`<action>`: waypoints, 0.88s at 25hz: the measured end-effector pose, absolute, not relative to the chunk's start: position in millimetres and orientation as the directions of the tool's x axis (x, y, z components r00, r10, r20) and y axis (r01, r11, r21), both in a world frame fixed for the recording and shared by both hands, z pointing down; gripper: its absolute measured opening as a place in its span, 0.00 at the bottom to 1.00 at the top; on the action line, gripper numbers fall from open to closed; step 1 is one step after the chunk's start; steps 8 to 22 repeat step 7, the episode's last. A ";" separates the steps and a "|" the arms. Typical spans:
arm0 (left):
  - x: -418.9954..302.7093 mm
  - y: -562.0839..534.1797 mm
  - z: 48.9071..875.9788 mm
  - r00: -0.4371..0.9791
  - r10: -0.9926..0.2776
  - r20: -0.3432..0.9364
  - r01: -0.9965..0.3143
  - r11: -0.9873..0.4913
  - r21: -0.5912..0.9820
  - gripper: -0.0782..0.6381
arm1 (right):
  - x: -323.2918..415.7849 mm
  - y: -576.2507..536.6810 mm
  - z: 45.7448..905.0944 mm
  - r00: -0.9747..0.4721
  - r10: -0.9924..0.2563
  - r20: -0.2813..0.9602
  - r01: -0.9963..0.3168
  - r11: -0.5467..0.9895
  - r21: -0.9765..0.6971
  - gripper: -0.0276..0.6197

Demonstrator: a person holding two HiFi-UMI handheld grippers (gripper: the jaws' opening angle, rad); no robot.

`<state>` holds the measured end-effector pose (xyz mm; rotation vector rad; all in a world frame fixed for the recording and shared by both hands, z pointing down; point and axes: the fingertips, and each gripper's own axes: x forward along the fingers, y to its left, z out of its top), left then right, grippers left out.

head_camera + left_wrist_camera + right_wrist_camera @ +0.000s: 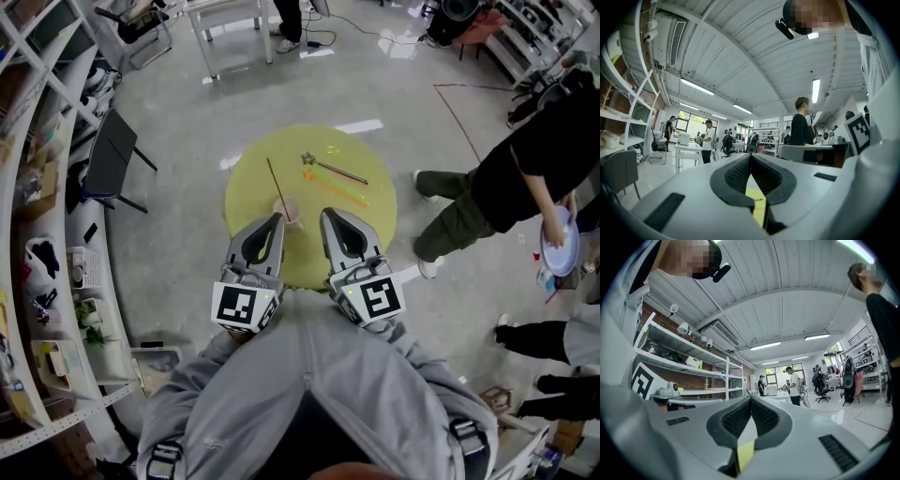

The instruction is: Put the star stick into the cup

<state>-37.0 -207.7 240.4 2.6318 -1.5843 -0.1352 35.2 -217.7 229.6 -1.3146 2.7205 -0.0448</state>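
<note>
Left gripper (278, 219) and right gripper (326, 215) both closed, empty; thin dark star-headed stick (336, 172) looks light, stiff, likely slippery: pinch mid-shaft

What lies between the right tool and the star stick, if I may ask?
In the head view, an orange stick lies between the right tool and the star stick.

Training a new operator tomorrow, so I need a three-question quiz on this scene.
1. True or false: the star stick lies on the table, outside the cup.
2. The left gripper and right gripper are: A both shut and empty; B both open; C each holding a stick.
3. Fill in: the table is ___ in colour.
Key: 1 true; 2 A; 3 yellow.
</note>
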 end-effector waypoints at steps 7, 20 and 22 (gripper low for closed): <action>-51.1 -194.8 234.9 0.473 -0.878 -0.067 -0.870 -0.478 0.119 0.13 | 18.2 -206.7 227.0 -0.623 -0.777 -0.093 -0.773 0.629 -0.080 0.09; -51.1 -194.8 234.9 0.473 -0.878 -0.067 -0.870 -0.478 0.119 0.13 | 18.2 -206.7 227.0 -0.623 -0.777 -0.093 -0.773 0.629 -0.080 0.09; -51.1 -194.8 234.9 0.473 -0.878 -0.067 -0.870 -0.478 0.119 0.13 | 18.2 -206.7 227.0 -0.623 -0.777 -0.093 -0.773 0.629 -0.080 0.09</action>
